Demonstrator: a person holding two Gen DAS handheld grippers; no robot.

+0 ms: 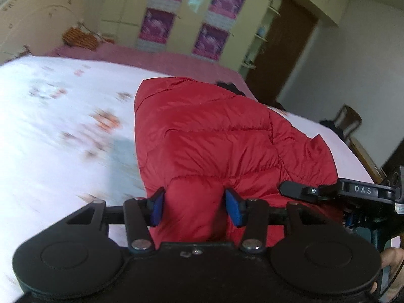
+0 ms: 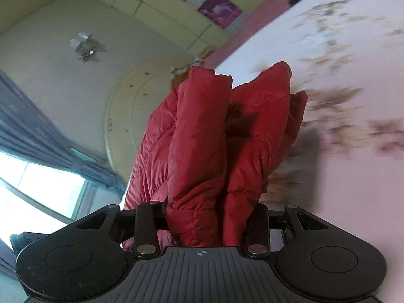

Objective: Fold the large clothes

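Observation:
A red puffer jacket lies bunched on the white flowered bed sheet. My left gripper is shut on a thick fold at its near edge, and the blue pads press into the fabric from both sides. To the right, a black finger of the right gripper touches the same edge. In the right wrist view, the right gripper is shut on a bundle of the jacket. That bundle stands lifted off the sheet, and the fabric hides the pads.
A pink bed border runs along the far side. Behind it is a wardrobe with purple posters. A brown door and a chair stand at the right. A curved headboard, a grey curtain and a window show in the right wrist view.

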